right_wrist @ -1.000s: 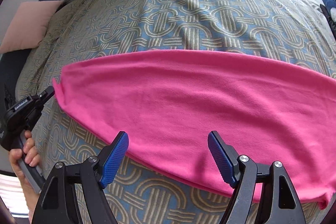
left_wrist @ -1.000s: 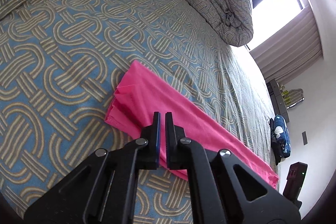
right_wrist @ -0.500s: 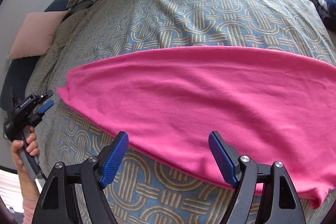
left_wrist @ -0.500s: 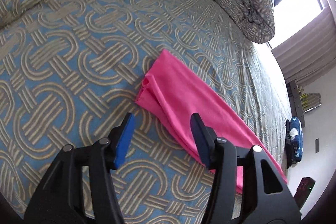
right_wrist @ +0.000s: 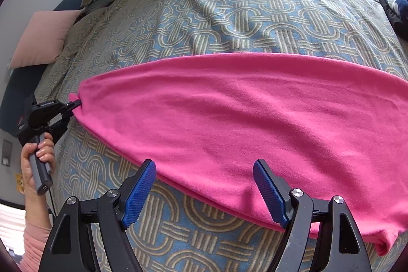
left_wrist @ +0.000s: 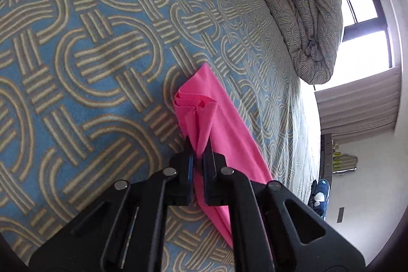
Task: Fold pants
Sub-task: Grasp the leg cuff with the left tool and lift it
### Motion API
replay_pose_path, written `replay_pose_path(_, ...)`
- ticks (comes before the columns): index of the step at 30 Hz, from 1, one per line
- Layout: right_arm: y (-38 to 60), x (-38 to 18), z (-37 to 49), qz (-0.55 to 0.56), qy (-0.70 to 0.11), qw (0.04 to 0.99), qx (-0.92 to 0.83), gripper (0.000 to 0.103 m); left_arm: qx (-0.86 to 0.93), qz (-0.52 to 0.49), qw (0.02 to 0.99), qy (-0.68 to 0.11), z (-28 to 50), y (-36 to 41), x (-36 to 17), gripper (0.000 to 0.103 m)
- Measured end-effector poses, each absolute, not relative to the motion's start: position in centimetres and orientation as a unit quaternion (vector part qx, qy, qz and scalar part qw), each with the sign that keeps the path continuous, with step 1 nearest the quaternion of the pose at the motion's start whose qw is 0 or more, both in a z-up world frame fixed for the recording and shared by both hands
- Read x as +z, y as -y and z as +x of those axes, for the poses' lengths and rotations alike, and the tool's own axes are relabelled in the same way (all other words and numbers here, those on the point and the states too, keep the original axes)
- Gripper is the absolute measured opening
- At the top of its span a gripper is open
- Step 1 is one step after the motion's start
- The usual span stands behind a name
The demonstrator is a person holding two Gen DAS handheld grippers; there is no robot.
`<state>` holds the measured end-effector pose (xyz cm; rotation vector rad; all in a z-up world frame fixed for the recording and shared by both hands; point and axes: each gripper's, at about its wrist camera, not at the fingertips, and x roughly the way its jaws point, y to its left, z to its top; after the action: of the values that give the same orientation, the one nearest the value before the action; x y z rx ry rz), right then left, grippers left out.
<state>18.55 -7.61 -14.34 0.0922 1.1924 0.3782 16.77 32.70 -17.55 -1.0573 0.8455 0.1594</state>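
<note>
Here, in the left wrist view, the left gripper (left_wrist: 198, 157) is pinching one narrow end of the pink pants (left_wrist: 216, 124), its tongs drawn together on a bunched ridge of cloth, while the rest of the garment is running away in a long strip across the patterned bedspread (left_wrist: 76, 55) toward the window (left_wrist: 364, 29), with a rolled duvet (left_wrist: 301, 17) lying beyond it. In the right wrist view, the right gripper (right_wrist: 204, 191) is hovering with its blue-padded tongs wide apart just over the near long edge of the pants (right_wrist: 229, 134), gripping nothing; the garment is lying flat and already doubled lengthwise across the bedspread (right_wrist: 229, 24), and far to the left the left gripper (right_wrist: 75, 103) is showing, clamped on the pointed end, with the person's left hand (right_wrist: 35, 154) wrapping its handle. The step in hand is likely the taking hold of the ends for the crosswise fold. The next move is probably calling for the right tongs to be travelling to the far end, closing on all layers together, so that one end may be carried over onto the other without the layers slipping apart.
</note>
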Motion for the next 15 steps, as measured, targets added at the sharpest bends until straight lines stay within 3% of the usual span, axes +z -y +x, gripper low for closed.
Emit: replay_pose_path(15,9.2,-14.0,18.5,0.066,-0.548,0.815,0.178,0.080,-0.003,-0.309,0.883,-0.352,17.5,-23.4,-7.4,0.007)
